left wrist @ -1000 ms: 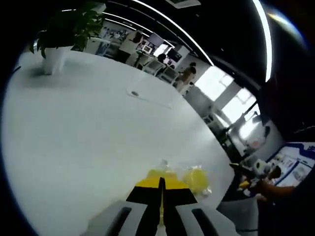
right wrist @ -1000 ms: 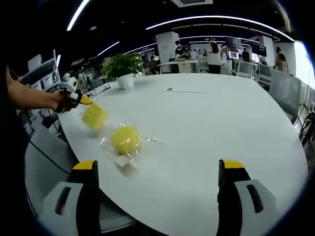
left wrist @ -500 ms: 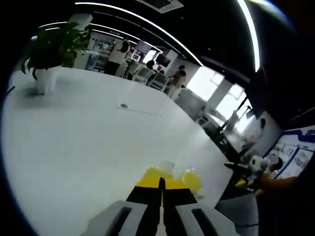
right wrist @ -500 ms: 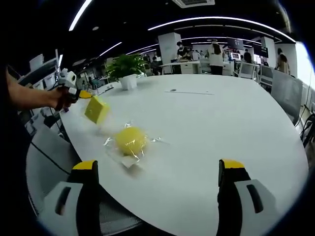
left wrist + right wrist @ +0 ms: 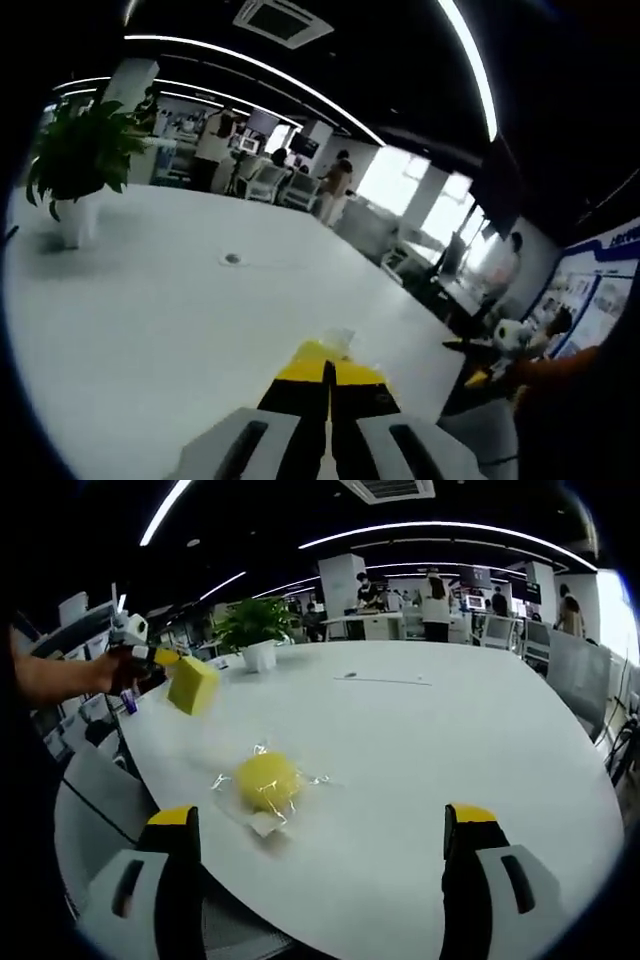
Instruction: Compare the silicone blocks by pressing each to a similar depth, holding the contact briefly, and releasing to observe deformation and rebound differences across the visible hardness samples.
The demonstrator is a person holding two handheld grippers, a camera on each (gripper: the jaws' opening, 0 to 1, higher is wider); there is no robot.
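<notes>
On the white surface [image 5: 480, 750], near its left edge in the right gripper view, a round yellow silicone sample [image 5: 267, 779] lies on crinkled clear wrap [image 5: 262, 818], unpressed and keeping a smooth domed shape. Up at the left of that view, the left gripper [image 5: 158, 660] carries a square yellow block [image 5: 194, 685] in the air, clear of the surface; in the left gripper view its jaws meet tightly, with a sliver of yellow showing past the tips. The right gripper [image 5: 325, 825] hovers over the near edge, jaws spread wide and empty. Judging by this, the step in hand is handling one sample rather than pressing. Next, the block probably needs setting flat beside the round one. A potted plant [image 5: 252, 625] stands well apart.
</notes>
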